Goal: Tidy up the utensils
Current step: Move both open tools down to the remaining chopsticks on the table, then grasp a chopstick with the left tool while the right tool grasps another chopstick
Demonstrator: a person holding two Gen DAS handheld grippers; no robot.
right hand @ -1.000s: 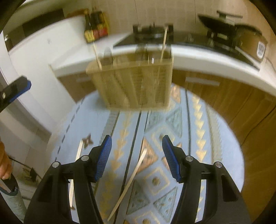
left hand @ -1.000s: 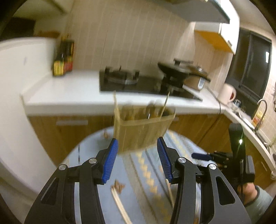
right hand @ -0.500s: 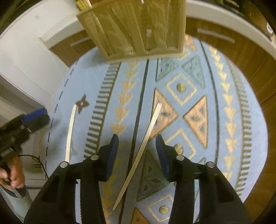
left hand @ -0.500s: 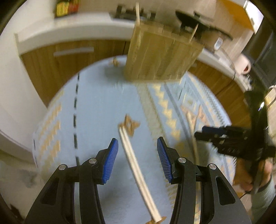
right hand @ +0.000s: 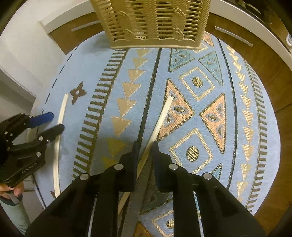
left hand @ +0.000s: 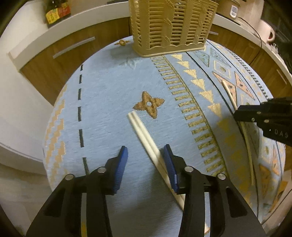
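Note:
A pair of pale chopsticks (left hand: 144, 134) lies on the blue patterned cloth (left hand: 102, 102). My left gripper (left hand: 145, 155) hangs low over the pair, which runs between the closing jaws, hard by the right blue pad (left hand: 168, 162) and well apart from the left one. A single chopstick (right hand: 162, 116) lies slanted between the jaws of my right gripper (right hand: 145, 145). Those jaws are closing, with a narrow gap still showing on its left side. A tan slatted utensil basket (left hand: 171, 27) stands upright at the cloth's far edge. Each gripper shows in the other's view: right gripper (left hand: 237, 113), left gripper (right hand: 56, 122).
The cloth covers a round table whose edge (right hand: 273, 145) drops off on all sides. Behind it run wooden cabinet fronts (left hand: 60, 54) under a white counter holding bottles (left hand: 56, 12). A person's hand (right hand: 11, 189) holds the left gripper's handle.
Both grippers have sunk toward the cloth and tipped downward. The right jaws narrowed a lot around the single chopstick. The left jaws narrowed a little over the pair.

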